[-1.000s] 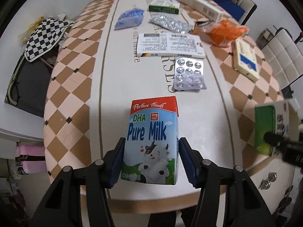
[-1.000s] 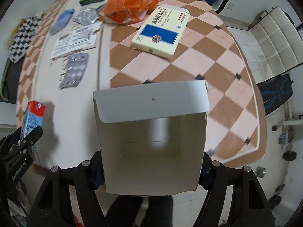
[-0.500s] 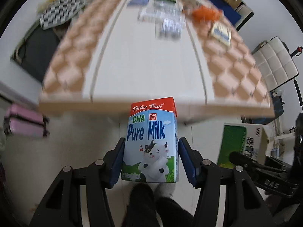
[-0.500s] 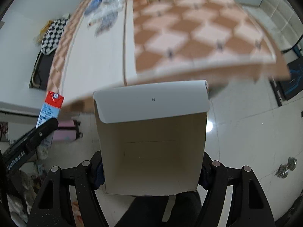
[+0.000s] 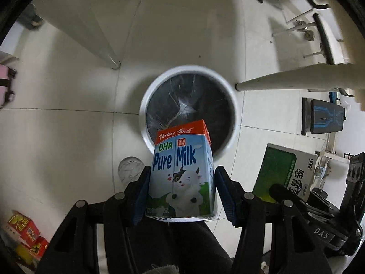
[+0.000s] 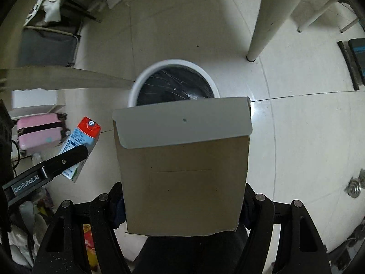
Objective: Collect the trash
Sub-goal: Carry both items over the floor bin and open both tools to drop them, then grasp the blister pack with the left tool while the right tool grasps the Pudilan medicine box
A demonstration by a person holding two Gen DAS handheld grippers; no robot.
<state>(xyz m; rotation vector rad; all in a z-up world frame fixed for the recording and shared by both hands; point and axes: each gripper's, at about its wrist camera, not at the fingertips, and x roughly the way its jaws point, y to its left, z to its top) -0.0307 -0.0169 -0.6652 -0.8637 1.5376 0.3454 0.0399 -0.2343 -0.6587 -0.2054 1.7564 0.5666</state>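
Note:
My left gripper (image 5: 181,191) is shut on a blue and red Pure Milk carton (image 5: 182,173), held upright above the floor at the near rim of a round white trash bin (image 5: 146,100) lined with a black bag. My right gripper (image 6: 182,203) is shut on an open cardboard box (image 6: 184,171), its white flap up, held just short of the same bin (image 6: 136,86). The box's green printed side (image 5: 285,173) shows in the left wrist view. The carton (image 6: 79,146) shows at the left of the right wrist view.
White table legs (image 5: 296,80) (image 6: 267,22) stand beside the bin on a pale tiled floor. A pink suitcase (image 6: 38,134) sits at the left. Red boxes (image 5: 25,235) lie on the floor at lower left. Chair legs and a dark mat (image 5: 324,118) are at the right.
Both grippers have swung away from the table top and down toward the floor, each still holding its item. The trash bin has come into view below them.

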